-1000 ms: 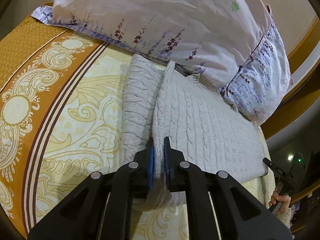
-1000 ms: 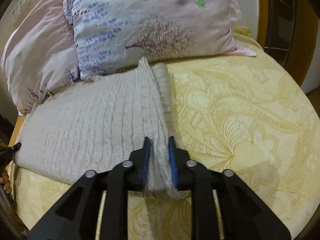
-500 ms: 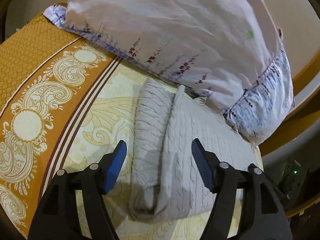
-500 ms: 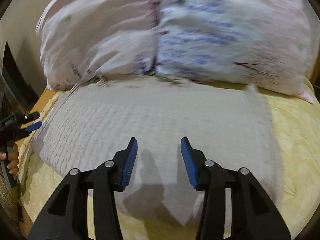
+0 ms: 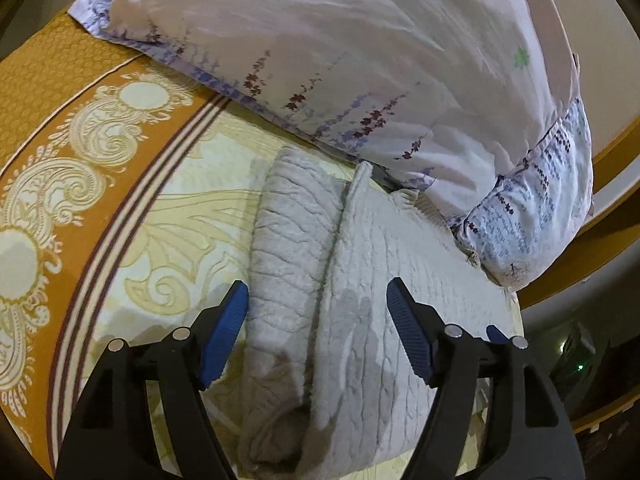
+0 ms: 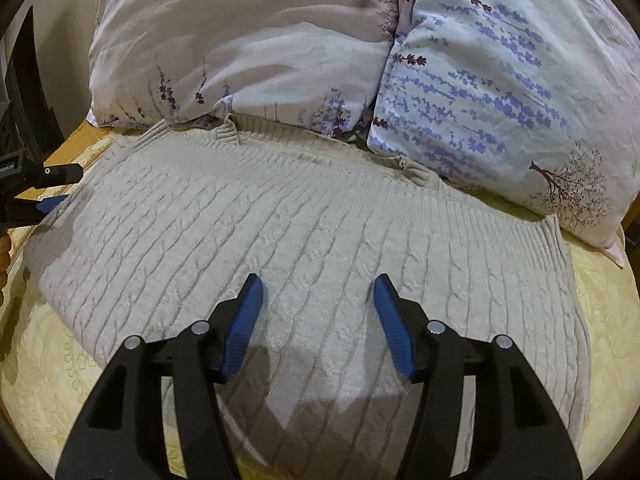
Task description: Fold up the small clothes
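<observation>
On the bed, seen from the left wrist, a pale cable-knit sweater lies folded on the yellow patterned bedspread, its far edge tucked against a floral pillow. One flap of the knit is laid over the rest, leaving a long crease that runs away from the camera, and a thick rolled edge sits at the near end. The left gripper hangs over that near end with its jaws spread wide; the blue pads stand clear on either side of the fold and press on nothing. An orange border with cream scrollwork runs along the bedspread's left side.

From the right wrist, the same sweater spreads broad and flat across the bedspread, ribbed hem at the right and collar ribbing at the far edge, where it meets two floral pillows. The right gripper hovers above the middle of the near part of the knit, its jaws opening, with only the flat fabric below the gap and nothing clamped; its shadow falls on the sweater just under it. At the left edge of this view the left gripper shows small and dark beside the sweater's left end, with fingers of the person's hand just visible below it.
</observation>
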Motion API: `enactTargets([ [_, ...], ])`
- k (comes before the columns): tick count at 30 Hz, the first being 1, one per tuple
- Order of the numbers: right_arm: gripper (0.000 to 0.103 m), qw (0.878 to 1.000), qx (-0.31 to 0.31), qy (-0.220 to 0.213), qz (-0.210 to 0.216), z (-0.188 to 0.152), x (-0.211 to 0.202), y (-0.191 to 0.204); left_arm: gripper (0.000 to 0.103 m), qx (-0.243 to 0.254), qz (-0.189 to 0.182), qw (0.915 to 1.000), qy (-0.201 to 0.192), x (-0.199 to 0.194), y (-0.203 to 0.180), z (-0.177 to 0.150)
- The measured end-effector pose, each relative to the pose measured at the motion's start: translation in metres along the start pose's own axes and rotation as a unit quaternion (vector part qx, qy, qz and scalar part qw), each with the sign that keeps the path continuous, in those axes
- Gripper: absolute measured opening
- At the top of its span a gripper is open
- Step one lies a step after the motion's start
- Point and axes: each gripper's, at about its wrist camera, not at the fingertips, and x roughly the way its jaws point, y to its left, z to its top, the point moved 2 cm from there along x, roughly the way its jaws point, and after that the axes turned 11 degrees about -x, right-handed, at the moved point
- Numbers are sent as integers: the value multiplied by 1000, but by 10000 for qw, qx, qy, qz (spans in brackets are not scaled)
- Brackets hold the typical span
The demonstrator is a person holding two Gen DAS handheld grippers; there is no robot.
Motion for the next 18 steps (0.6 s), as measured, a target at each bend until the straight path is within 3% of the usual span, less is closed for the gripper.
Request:
enactTargets([
  [13,60,10000,36,-24,47,-5,3,2,70,282,388,9988,-134,10,-16,-6],
  [18,60,9991,281,-13,310,-9,0,-4,50,221,346,9992,18,18,-22,-10],
])
